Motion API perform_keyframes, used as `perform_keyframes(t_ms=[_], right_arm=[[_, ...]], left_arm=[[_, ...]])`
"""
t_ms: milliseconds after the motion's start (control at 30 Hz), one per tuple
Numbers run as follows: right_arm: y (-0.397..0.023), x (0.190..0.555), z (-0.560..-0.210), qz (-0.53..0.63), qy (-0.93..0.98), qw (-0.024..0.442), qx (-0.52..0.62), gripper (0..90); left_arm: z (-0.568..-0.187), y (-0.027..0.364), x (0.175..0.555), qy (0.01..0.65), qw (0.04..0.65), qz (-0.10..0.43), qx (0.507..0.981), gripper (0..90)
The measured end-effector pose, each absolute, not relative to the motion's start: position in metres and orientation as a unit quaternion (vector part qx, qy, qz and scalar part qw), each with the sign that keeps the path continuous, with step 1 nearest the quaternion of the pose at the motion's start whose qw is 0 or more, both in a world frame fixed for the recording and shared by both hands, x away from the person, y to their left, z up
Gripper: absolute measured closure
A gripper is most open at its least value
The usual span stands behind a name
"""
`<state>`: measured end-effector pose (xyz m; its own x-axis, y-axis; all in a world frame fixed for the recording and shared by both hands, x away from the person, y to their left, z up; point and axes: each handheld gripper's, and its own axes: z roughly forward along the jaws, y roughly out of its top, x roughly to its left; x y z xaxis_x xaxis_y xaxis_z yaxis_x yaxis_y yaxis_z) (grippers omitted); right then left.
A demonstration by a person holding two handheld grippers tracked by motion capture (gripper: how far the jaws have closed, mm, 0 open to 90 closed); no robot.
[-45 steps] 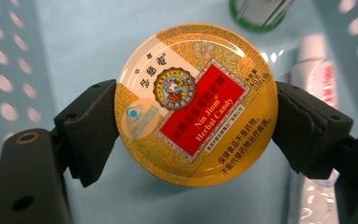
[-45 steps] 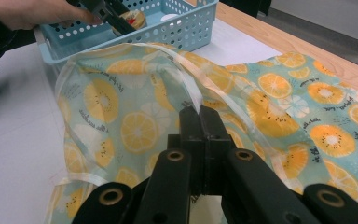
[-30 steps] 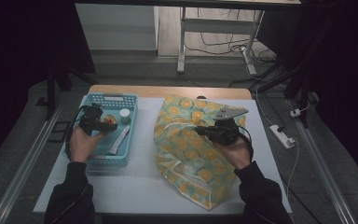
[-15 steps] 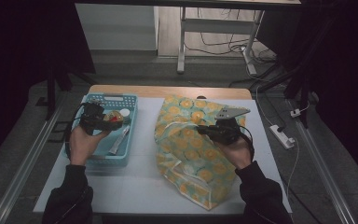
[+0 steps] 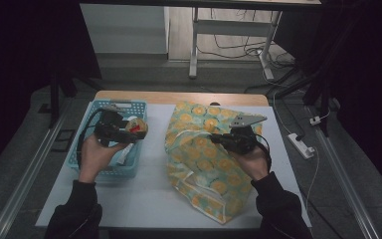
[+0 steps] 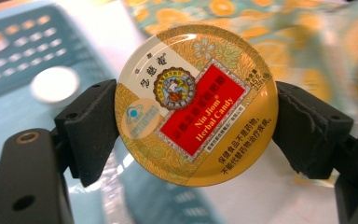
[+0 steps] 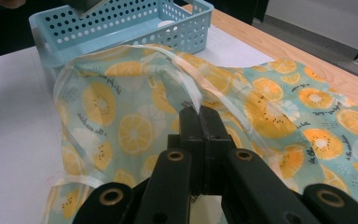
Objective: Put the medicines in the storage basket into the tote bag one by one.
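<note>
A bench [image 5: 144, 199] with a pale top and a wooden strip along its far edge is standing on a grey floor [image 5: 30, 164]. Beyond it, a metal frame [image 5: 195, 45] is rising from the floor, with dark cables [image 5: 229, 50] trailing around its feet. To the right of the bench, a white power strip [image 5: 302, 145] is lying on the floor, its cord running back toward the near side. A metal rail [image 5: 20, 194] is running along the floor at the left.
</note>
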<state>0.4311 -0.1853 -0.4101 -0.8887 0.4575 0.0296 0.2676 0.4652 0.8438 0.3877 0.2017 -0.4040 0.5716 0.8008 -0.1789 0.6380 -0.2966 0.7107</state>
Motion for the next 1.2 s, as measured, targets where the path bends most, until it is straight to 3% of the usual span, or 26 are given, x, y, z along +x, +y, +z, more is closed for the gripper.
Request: perform_keyframes(t_ms=[500,1200], right_arm=[[-0.185,0.432,-0.411,0.468,0.853,0.098,0.210,90.0],[-0.178,0.430,-0.413,0.449,0.869,0.095,0.185,90.0]], left_arm=[[-0.396,0.141,0.375,0.357,0.391,0.062,0.846,20.1],[-0.410,0.080,0.371,0.285,0.391,0.007,0.875,20.1]])
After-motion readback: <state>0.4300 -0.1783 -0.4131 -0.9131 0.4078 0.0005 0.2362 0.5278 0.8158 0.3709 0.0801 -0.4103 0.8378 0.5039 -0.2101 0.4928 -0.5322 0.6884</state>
